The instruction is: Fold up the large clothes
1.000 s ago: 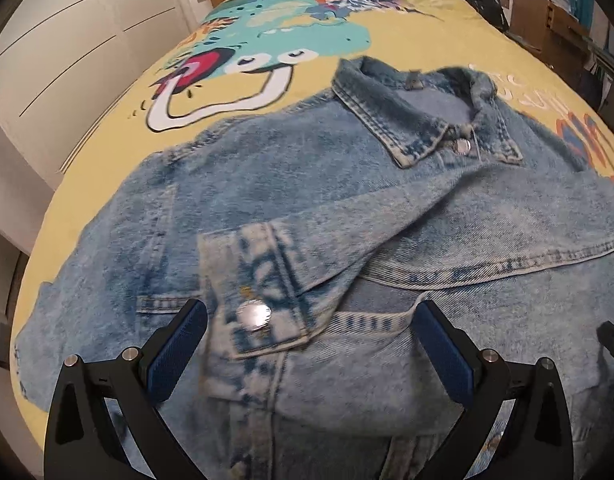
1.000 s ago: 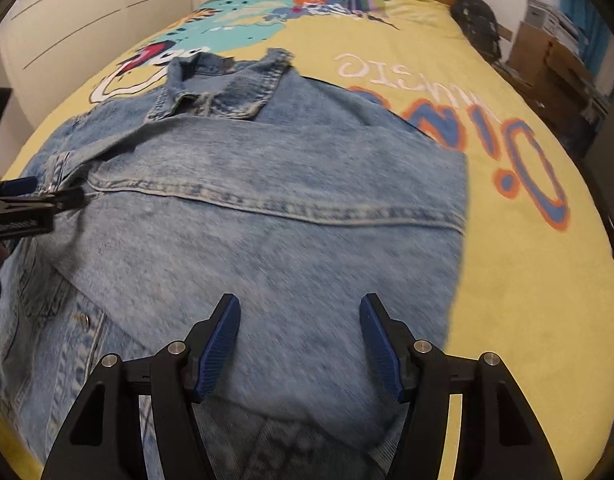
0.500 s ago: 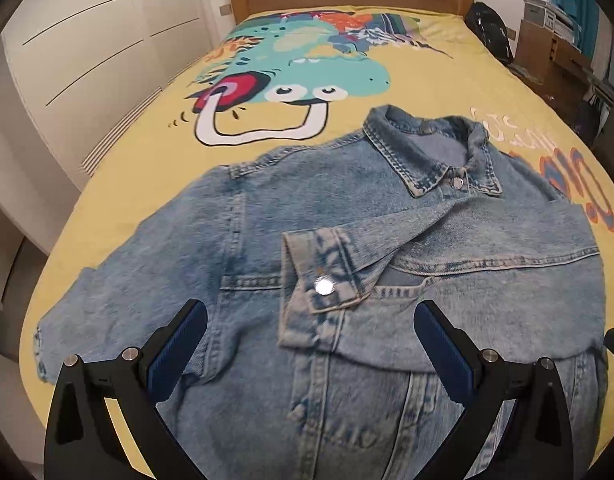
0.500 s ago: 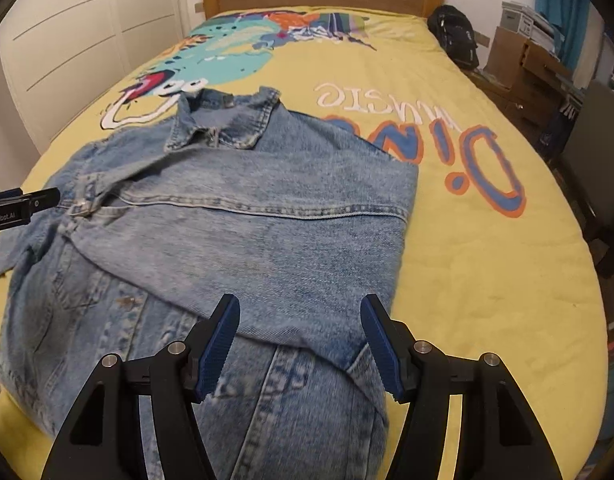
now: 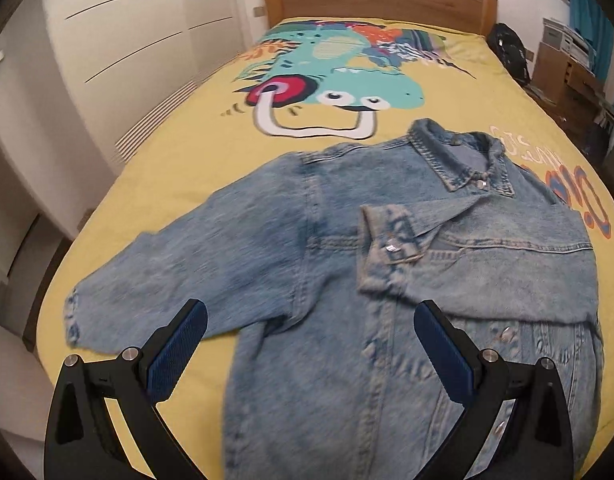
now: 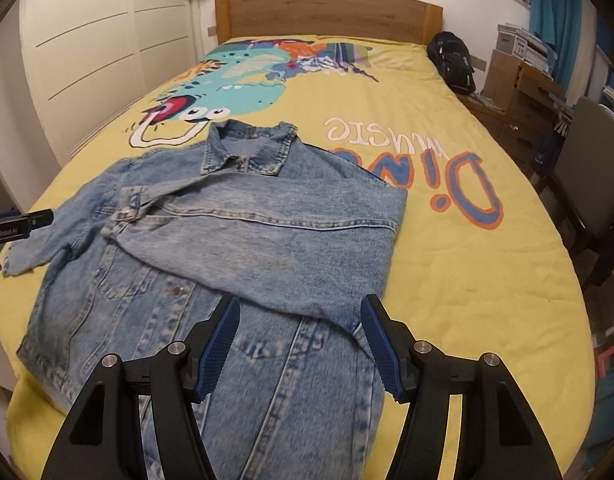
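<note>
Here, surface: yellow dinosaur bedspread (image 6: 447, 248), wooden headboard (image 6: 327, 10).
Jacket: denim jacket (image 6: 243, 248), one sleeve folded across.
My grippers: left gripper (image 5: 310, 354) and right gripper (image 6: 300, 346) agape, empty.

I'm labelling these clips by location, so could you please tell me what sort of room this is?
Almost certainly a bedroom, likely a child's. The denim jacket lies on a bed with a wooden headboard and a yellow cartoon-dinosaur cover, and white wardrobe doors run along one side.
</note>
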`<state>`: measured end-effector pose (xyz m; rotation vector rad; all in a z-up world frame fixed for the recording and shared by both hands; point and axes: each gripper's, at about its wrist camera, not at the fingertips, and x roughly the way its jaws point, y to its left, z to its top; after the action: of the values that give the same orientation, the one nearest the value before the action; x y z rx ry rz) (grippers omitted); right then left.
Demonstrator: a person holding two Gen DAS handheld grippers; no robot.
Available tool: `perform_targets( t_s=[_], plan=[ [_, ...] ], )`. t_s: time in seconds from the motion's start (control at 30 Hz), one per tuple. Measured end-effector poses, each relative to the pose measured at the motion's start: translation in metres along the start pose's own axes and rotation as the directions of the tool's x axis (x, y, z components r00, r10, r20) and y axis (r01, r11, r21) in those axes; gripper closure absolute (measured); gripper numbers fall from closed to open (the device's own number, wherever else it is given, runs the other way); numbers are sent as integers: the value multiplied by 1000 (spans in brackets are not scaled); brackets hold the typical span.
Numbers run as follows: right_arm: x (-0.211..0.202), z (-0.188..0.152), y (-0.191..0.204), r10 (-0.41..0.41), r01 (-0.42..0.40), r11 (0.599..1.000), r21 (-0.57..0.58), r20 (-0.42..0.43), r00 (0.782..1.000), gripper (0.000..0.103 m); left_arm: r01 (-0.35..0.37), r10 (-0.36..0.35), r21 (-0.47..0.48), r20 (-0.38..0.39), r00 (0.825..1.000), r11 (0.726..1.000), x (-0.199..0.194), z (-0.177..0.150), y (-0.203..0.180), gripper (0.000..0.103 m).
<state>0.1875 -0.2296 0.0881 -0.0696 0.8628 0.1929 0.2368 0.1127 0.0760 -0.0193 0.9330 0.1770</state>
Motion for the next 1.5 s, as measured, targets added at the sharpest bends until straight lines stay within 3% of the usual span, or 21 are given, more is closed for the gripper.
perform_targets(
  t_s=[0.37,0.57,0.97,1.3,1.5],
  plan=[
    [-31,-28,27,17,-17,1000,-23,-1,1000,39,-35,36,-124,2,999,992,-36,-42,87,1],
    [-37,-42,35,11,-12,1000,-23,-13,1000,39,-29,26,-272,-17,1000,962,-46,-68,151,1],
    [-28,-66,49,-1,-2,999,-41,-80,997,39,31,-22,-548,23,999,836,-60,-96,275,1],
    [-21,-78,47,-50,44,998,-47,-136,990,38,156,-166,-687,53,985,710,-17,-113,310,2],
    [-16,-89,38,-85,81,996,-31,-174,981,39,188,-204,-753,73,976,631,4,-121,331,7]
  ],
)
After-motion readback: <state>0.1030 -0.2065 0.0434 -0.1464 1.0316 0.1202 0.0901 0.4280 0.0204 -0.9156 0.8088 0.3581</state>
